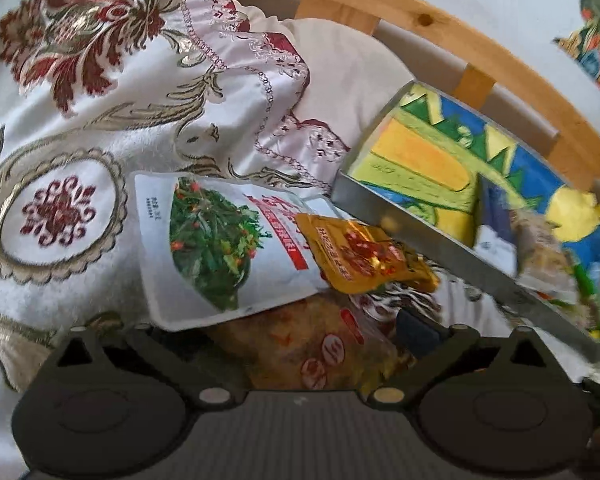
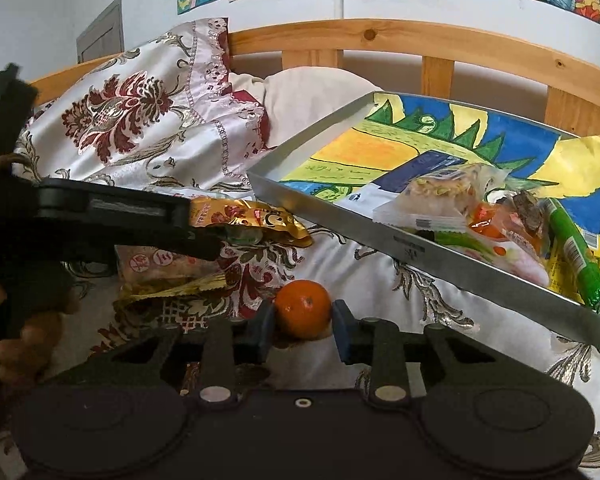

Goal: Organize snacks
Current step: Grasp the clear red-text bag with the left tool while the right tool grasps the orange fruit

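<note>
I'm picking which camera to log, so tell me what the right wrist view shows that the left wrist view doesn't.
Only the right wrist view shows the round orange tangerine between the right gripper's blue pads, and the left gripper's black arm from outside.

Only the left wrist view shows the white pouch printed with green vegetables.

Both show the shallow metal tray with a painted liner and the gold foil snack packet.

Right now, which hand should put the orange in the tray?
The right. The right gripper has its blue fingers on both sides of the orange, and the metal tray sits just beyond. The left gripper is over by the gold packet.
</note>
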The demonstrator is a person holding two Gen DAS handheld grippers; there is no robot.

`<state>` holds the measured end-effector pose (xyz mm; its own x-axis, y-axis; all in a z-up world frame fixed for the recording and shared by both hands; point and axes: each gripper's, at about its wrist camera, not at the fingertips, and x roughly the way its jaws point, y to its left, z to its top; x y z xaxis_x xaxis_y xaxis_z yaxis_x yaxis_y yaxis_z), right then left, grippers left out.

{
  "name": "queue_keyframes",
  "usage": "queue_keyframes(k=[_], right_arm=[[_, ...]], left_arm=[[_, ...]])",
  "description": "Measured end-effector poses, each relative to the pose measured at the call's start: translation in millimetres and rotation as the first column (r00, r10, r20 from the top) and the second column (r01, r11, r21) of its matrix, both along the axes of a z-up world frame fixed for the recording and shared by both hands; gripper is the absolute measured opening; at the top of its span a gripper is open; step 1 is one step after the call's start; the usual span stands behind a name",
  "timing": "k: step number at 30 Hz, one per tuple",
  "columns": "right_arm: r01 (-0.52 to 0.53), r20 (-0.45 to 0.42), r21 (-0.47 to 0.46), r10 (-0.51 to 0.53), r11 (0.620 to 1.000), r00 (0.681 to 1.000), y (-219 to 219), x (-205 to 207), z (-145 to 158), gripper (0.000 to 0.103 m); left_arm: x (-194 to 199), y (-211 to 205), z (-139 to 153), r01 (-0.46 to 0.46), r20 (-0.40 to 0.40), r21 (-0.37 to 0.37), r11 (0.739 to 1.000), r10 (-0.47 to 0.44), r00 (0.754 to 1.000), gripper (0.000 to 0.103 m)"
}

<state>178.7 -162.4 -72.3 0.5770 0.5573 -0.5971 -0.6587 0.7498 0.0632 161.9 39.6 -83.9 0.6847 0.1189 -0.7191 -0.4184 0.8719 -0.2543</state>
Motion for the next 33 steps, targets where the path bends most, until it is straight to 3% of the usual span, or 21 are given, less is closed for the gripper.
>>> queue_keyframes(k=[3, 6, 8, 13, 18, 25, 29, 33], right_arm=[[0.003, -0.005, 0.007, -0.003, 1.000, 1.000, -0.3, 2.1, -0.6, 0.033], [0.005, -0.003, 0.014, -0.005, 1.000, 1.000, -0.1, 4.1, -1.4, 0.033], [0.005, -0.003, 0.020, -0.005, 1.000, 1.000, 0.7, 5.8, -2.2, 0.033], [0.004, -0.003, 0.023, -0.004, 1.000, 1.000, 2.4, 7.9, -2.5, 0.033], [0.000, 0.008, 0.011, 0.000, 1.000, 1.000, 3.9, 5.9, -1.7, 0.032], [0.004, 0.013, -0.002, -0.004, 1.000, 1.000, 5.1, 4.9, -3.4, 0.033], [0.021, -0.019, -0.015, -0.021, 1.000, 1.000, 9.6, 15.3, -12.5, 0.042], [0.036, -0.041, 0.013, -0.036, 0.999, 0.999, 6.7, 21.9, -13.6, 0.041]], left_arm=[[11.3, -9.6, -3.1, 0.001, -0.044, 0.094, 0.996, 0.003, 0.999, 0.102], [15.2, -15.3, -4.9, 0.001, -0.058, 0.140, 0.990, 0.007, 0.998, 0.102], [14.1, -15.7, -4.8, -0.005, -0.056, 0.146, 0.989, 0.014, 0.998, 0.102], [-0.1, -10.6, 0.4, -0.010, -0.029, 0.118, 0.993, 0.014, 0.999, 0.084], [-11.8, -12.9, 3.9, 0.035, -0.025, 0.099, 0.995, -0.032, 0.999, 0.079], [-28.7, -23.9, 7.7, 0.144, -0.032, 0.103, 0.984, -0.142, 0.989, 0.077], [-28.7, -26.0, 7.0, 0.149, -0.041, 0.119, 0.982, -0.145, 0.989, 0.077], [-27.5, -30.0, 6.7, 0.159, -0.050, 0.141, 0.977, -0.153, 0.987, 0.077]])
